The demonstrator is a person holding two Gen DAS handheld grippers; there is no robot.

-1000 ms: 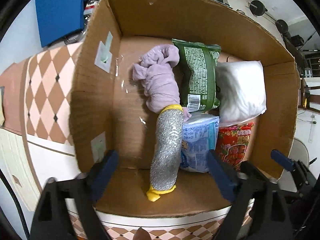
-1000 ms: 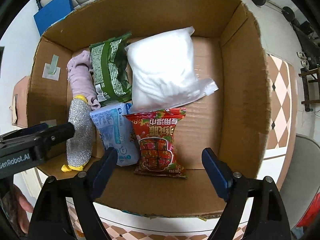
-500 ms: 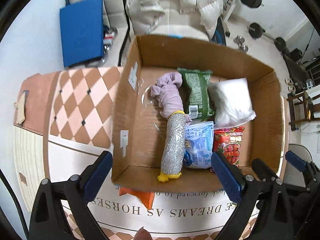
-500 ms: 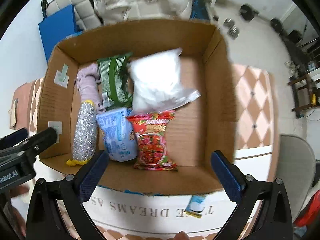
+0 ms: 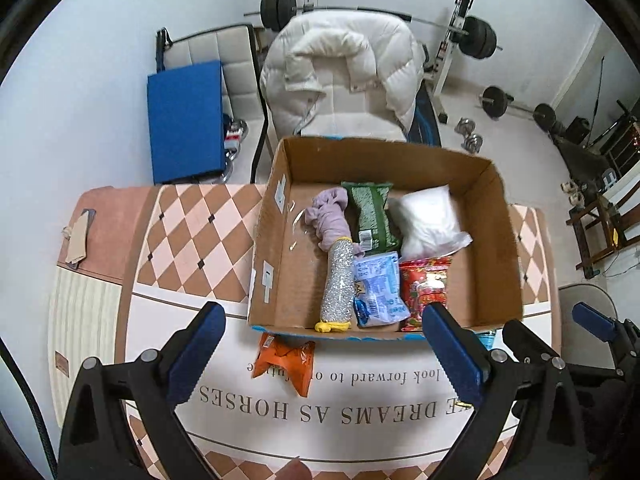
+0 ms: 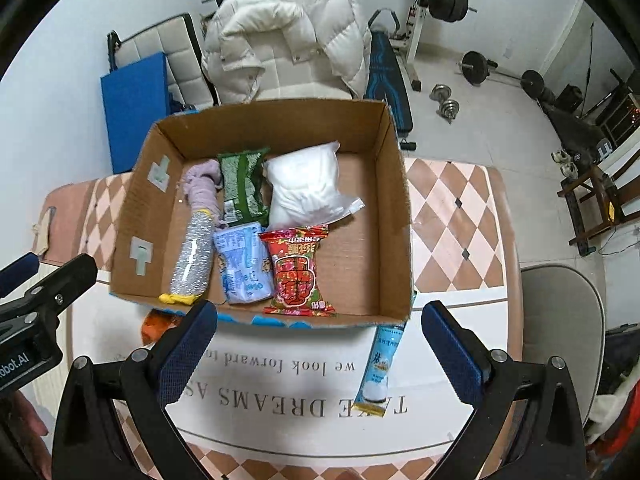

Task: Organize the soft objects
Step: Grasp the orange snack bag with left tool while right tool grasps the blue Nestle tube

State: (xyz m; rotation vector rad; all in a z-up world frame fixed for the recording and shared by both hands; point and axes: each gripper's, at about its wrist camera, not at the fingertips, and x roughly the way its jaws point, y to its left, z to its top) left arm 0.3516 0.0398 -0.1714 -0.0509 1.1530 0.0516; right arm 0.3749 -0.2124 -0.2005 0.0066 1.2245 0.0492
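Note:
A cardboard box [image 5: 496,240] [image 6: 396,200] stands on the table. In it lie a lilac cloth [image 5: 330,216], a silver glitter roll with yellow ends [image 5: 338,284] [image 6: 192,258], a green packet [image 5: 370,216], a white bag [image 6: 304,184], a pale blue packet [image 6: 242,268] and a red snack packet [image 6: 298,272]. An orange packet [image 5: 286,358] lies on the table in front of the box. A light blue sachet [image 6: 380,364] lies at the box's front right. My left gripper [image 5: 324,352] and right gripper [image 6: 320,350] are open, empty and held above the table in front of the box.
The table [image 5: 180,240] has a checkered cloth with a white printed middle. A white down jacket on a chair [image 5: 340,68] stands behind the box, with a blue panel [image 5: 184,120] to the left. Weights [image 6: 444,102] lie on the floor. A grey chair [image 6: 560,320] stands right.
Both grippers have pulled back and up out of the box. The orange packet and the blue sachet on the table have come into view. The box's contents have not moved.

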